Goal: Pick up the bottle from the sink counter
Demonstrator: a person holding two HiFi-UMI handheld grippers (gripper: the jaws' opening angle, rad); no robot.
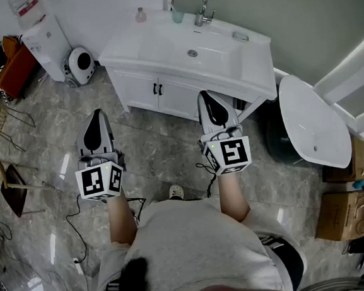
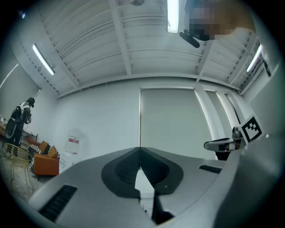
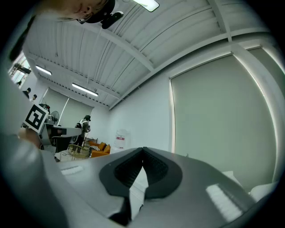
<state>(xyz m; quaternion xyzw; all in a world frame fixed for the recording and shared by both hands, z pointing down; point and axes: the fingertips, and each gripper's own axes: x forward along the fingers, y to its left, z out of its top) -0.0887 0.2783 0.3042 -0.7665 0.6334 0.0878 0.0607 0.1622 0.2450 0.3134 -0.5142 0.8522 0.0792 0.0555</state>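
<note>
- Evidently, in the head view, the task is at its opening step, the approach. The person stands on the tiled floor in front of the white sink bench. The left hand-held gripper and the right hand-held gripper are both held out short of the bench, neither touching anything. The small pinkish bottle stands upright at the bench's back left corner, near the wall. It is left of the basin and apart from the teal cup and the tap.
- In the left gripper view, the jaws are pressed fully together at the tips, with nothing between them. The camera looks slightly upward at the wall and the ribbed ceiling. The bottle does not show here.
- In the right gripper view, the jaws also meet at the tips and grip nothing. This view is tilted up toward wall and ceiling too, and neither bottle nor bench top can be made out clearly.
- For the next move, my reading is that the left gripper is the handier one, since it is on the bottle's side. The person would need to step closer and spread its jaws wide enough for the bottle. The gripper should then be brought level and reach over the bench's front edge to the back corner, coming in around the bottle's body without nudging it against the wall.
</note>
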